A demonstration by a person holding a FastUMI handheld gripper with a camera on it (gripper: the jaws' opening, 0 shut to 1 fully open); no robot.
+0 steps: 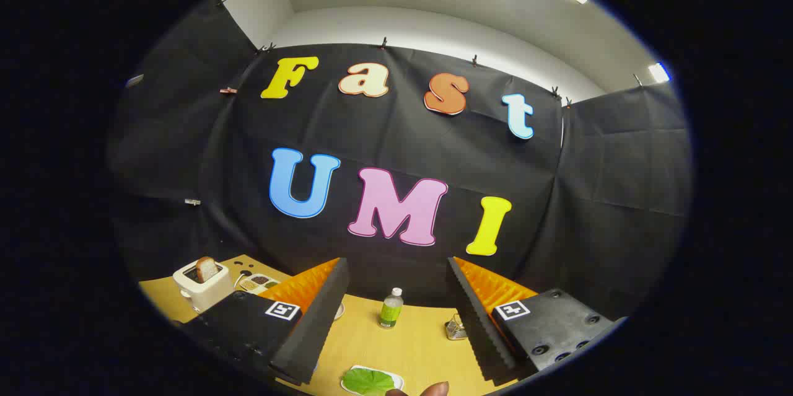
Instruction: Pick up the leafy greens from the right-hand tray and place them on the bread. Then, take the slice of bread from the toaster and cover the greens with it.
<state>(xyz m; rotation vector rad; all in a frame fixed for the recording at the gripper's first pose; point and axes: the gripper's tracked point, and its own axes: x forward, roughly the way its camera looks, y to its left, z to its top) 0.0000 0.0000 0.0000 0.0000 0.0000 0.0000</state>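
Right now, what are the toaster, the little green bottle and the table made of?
The toaster looks like glossy white plastic, though it could be painted metal. The bottle seems clear plastic holding green liquid, with a white cap. The table looks like pale wood or laminate. The gripper is open.

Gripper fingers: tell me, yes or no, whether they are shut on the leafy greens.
No. The gripper stands open, fingers wide apart, with the leafy greens lying untouched on their white tray between and below them.

**Partly hidden or cut off**

Leafy greens (pixel 368 380) on a white tray (pixel 396 378), both cropped at the bottom. Fingertip (pixel 433 389) cropped too. Compartment tray (pixel 259 283) and small wire object (pixel 456 328) half hidden behind the spread, empty gripper (pixel 396 312) fingers; contents too small to tell.
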